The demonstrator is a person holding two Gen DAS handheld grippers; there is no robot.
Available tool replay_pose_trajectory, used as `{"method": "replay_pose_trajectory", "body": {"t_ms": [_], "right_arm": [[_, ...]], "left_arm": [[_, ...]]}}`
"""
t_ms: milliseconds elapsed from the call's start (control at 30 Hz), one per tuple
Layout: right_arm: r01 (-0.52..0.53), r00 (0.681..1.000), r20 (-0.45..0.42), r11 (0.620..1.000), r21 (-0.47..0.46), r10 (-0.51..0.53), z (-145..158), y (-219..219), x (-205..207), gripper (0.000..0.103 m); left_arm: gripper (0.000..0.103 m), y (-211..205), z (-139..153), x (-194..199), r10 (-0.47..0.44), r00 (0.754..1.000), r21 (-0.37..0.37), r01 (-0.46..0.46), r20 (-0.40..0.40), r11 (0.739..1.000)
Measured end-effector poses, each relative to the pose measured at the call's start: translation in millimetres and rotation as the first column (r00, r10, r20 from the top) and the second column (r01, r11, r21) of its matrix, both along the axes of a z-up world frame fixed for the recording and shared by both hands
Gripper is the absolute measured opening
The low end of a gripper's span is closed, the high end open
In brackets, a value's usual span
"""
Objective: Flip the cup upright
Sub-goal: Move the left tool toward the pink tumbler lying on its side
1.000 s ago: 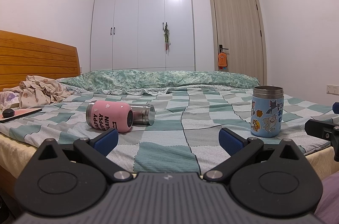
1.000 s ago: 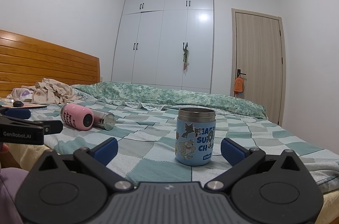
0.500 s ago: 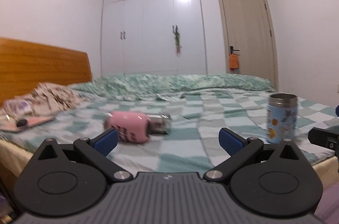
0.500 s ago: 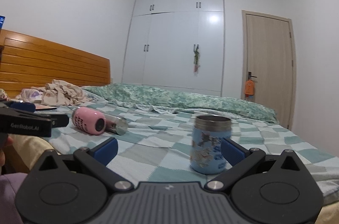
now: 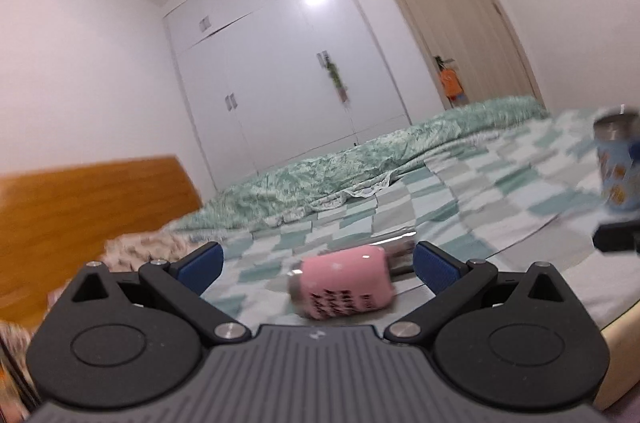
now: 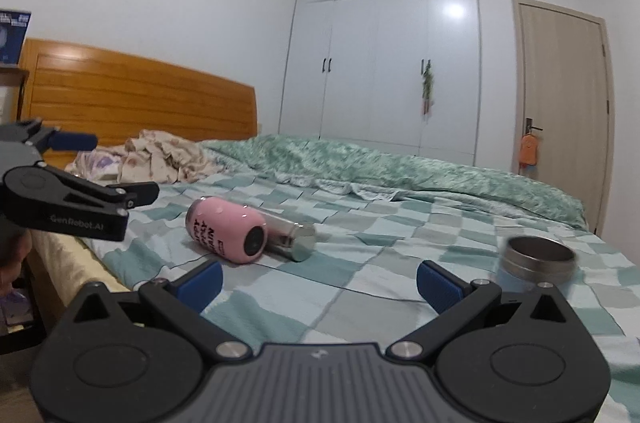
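Left gripper (image 5: 316, 261): jaws spread wide and holding nothing, tilted, with the pink cup (image 5: 346, 281) lying on its side on the checked bedspread (image 5: 460, 207) in line with the gap between the blue pads, contact not discernible through blur. Right gripper (image 6: 320, 281): jaws likewise spread and empty, held low over the bedspread, the pink cup well ahead and to its left, its steel end pointing right. A blue sticker-covered cup (image 6: 536, 263) stands upright just beyond the right gripper's right finger; wooden headboard (image 6: 140, 95) and white wardrobe (image 6: 384, 55) behind.
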State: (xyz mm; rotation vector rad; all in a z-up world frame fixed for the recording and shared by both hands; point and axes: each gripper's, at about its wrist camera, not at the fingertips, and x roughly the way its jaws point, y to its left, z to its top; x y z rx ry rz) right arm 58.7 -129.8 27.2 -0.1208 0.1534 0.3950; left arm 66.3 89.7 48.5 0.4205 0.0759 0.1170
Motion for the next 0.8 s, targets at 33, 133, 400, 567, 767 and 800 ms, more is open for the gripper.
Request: {"method": "replay_pose_trajectory", "body": {"t_ms": [33,133,400,567,767,800], "right_arm": [[0.003,1.0,-0.004,1.0,0.002,-0.003,2,8,5,0.103],[0.02,0.999,-0.04,0.999,0.03,-0.018,8,36,30,0.103],[0.096,0.984,-0.158,0.991,0.089,-0.081,6,95,83,0.103],[0.139,0.968,-0.222,0.988,0.071,-0.12,-5,125,105,0.103],[0.17,0.947,-0.283,0.984,0.046,-0.151,-21,146,127,0.103],[0.178,0.943,-0.292,0.983,0.041,-0.158,-23,147,130,0.103]], "left_arm": [[0.103,5,-3,6,-0.01,1.0,0.06,0.009,0.011,0.998],[0.103,14,-14,22,-0.046,0.999,0.221,0.041,0.017,0.974],[0.103,39,-37,66,-0.123,0.989,0.424,0.144,-0.076,0.894],[0.103,54,-47,91,-0.164,0.977,0.495,0.209,-0.135,0.843],[0.103,63,-60,120,-0.23,0.949,0.557,0.314,-0.216,0.769],[0.103,62,-63,123,-0.243,0.941,0.569,0.336,-0.236,0.751]]}}
